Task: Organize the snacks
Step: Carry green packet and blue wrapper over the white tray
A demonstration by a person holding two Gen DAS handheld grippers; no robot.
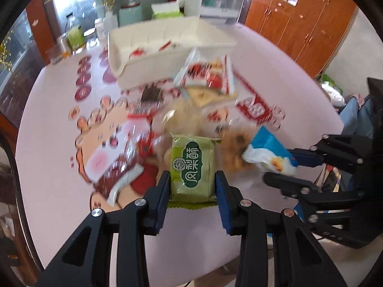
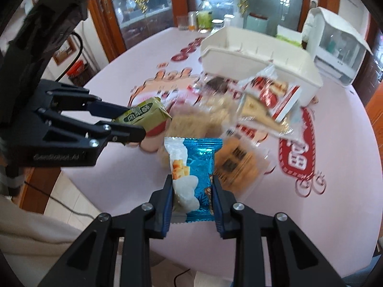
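Observation:
My left gripper (image 1: pixel 192 186) is shut on a green snack packet (image 1: pixel 192 167) and holds it above the pink table; the right wrist view shows the same green snack packet (image 2: pixel 146 114) in the left gripper (image 2: pixel 136 120) at the left. My right gripper (image 2: pixel 192 191) is shut on a blue and white snack packet (image 2: pixel 191 179), which also shows at the right of the left wrist view as the blue and white snack packet (image 1: pixel 270 153). A heap of loose snack packets (image 2: pixel 241 119) lies below both. A white bin (image 1: pixel 167 47) stands beyond the heap.
The pink tablecloth (image 2: pixel 335 143) bears red printed patterns. Jars and bottles (image 2: pixel 203 19) stand at the far table edge. A white appliance (image 2: pixel 335 47) sits to the right of the white bin (image 2: pixel 263 55). Wooden cabinets (image 1: pixel 299 24) stand beyond the table.

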